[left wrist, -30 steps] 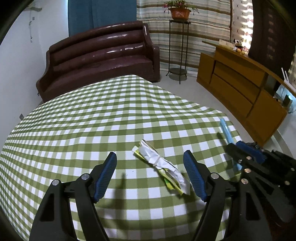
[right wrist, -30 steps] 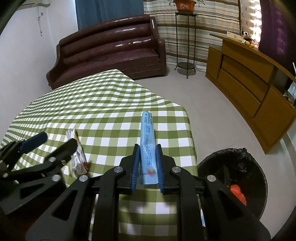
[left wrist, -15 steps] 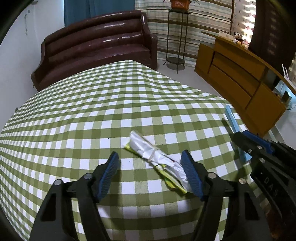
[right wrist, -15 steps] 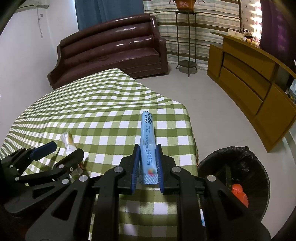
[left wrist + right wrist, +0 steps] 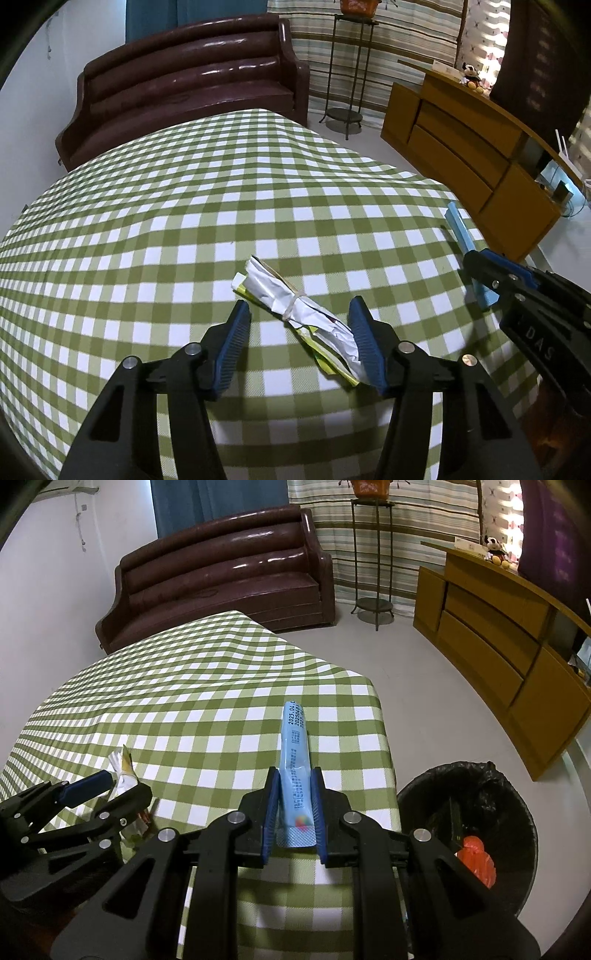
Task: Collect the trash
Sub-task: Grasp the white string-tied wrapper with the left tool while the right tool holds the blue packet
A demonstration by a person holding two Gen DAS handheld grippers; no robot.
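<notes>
Step in hand: pickup. Left gripper (image 5: 299, 332), jaws apart, straddles crumpled white-and-yellow wrapper bundle (image 5: 295, 310) on green checked tablecloth (image 5: 184, 221); closing comes next. Right gripper (image 5: 294, 812) clamps long blue packet (image 5: 294, 760), black-lined bin (image 5: 476, 827) beside.

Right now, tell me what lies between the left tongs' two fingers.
The crumpled wrapper bundle tied with a rubber band lies there on the checked tablecloth, its near end against the right finger; the left wrist view shows it.

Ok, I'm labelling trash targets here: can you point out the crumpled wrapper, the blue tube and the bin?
crumpled wrapper (image 5: 295, 306): left wrist view, on the rubber-banded middle.
blue tube (image 5: 294, 760): right wrist view, on the printed body ahead of the tongs.
bin (image 5: 491, 775): right wrist view, on the black liner's far rim.
</notes>
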